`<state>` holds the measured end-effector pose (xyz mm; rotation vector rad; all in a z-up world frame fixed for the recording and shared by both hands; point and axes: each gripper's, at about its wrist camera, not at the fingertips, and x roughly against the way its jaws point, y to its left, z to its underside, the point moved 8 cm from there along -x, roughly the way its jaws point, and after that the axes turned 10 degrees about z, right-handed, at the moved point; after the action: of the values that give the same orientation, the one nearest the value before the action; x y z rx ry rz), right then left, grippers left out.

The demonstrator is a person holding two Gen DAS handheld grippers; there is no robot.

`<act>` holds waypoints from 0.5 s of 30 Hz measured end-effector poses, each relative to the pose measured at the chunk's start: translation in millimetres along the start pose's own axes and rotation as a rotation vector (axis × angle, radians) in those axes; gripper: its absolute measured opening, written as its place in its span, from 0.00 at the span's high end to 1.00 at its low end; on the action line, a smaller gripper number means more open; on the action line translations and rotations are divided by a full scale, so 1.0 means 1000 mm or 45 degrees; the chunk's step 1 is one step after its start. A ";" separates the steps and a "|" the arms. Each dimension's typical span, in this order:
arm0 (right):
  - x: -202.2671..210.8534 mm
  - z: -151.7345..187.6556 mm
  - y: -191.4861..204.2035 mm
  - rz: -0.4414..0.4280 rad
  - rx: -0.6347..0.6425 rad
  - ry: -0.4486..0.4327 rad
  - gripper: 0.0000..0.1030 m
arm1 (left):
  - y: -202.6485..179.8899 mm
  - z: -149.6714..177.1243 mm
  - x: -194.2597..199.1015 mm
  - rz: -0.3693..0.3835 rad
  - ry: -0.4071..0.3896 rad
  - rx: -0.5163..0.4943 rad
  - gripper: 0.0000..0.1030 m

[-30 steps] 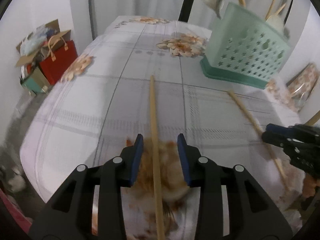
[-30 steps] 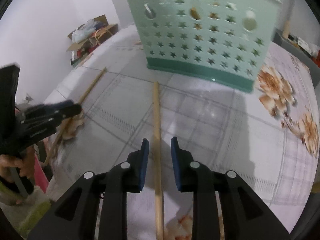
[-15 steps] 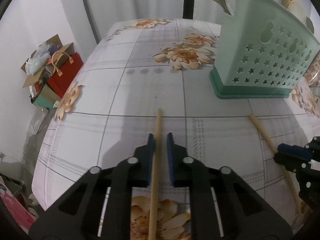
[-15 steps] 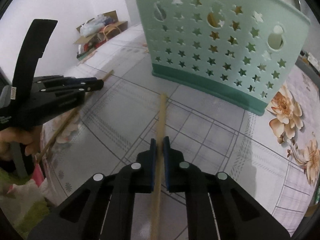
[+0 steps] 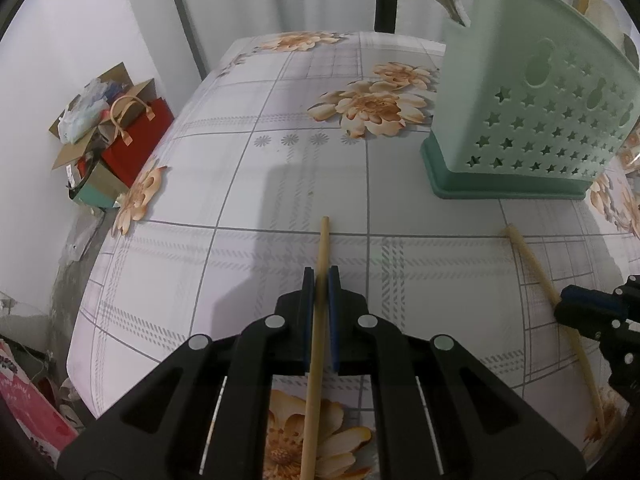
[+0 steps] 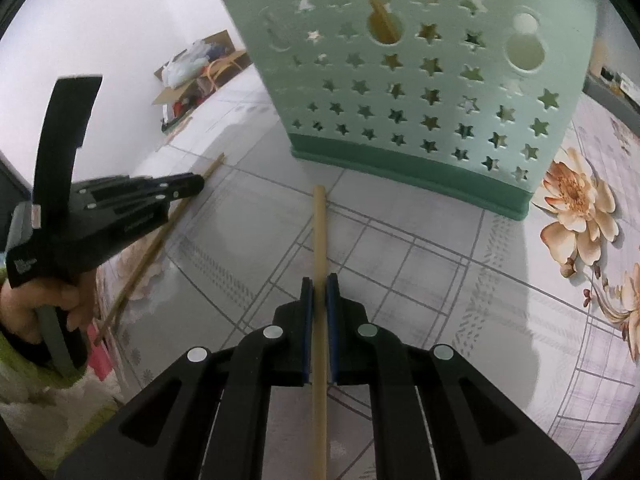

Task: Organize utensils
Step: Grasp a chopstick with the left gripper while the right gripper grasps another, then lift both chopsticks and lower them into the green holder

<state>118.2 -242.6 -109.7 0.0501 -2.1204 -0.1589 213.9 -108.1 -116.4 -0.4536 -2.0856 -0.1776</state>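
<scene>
**Lifting two chopsticks toward the green holder**

Holding one long pale wooden chopstick each, both tools are pressed together on the wood. The left tool pinches the left wooden chopstick well back from its far tip, so a short part sticks out ahead of the blue pads and a long part runs back under the tool. The right tool pinches the right wooden chopstick in the same way; in the left wrist view this right tool shows at the right edge with its stick across the floral tabletop.

The mint-green plastic utensil holder with star-shaped holes stands far on the tabletop, just beyond the tip of the right chopstick and to the far right of the left one. Other utensils already stand inside it.

To do this step well, I think each stick should rise clear of the tabletop first, and then turn until it hangs almost upright. The long rear part may swing, so the grip should stay firm and the move slow. The tip should pass over the rim of the holder, not against the wall. The tools are near each other, so it seems safer to put in one stick at a time.
</scene>
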 end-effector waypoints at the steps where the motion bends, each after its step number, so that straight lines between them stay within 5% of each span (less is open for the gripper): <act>1: 0.000 0.000 -0.001 -0.006 -0.007 -0.001 0.93 | 0.000 0.000 0.000 -0.003 0.001 0.000 0.95; 15: 0.015 -0.001 -0.011 -0.048 -0.058 -0.032 0.93 | 0.000 0.001 0.000 -0.029 0.003 -0.009 0.95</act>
<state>111.2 -255.5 -98.0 0.0618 -2.1409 -0.2311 213.2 -108.1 -116.5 -0.4339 -2.0890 -0.1985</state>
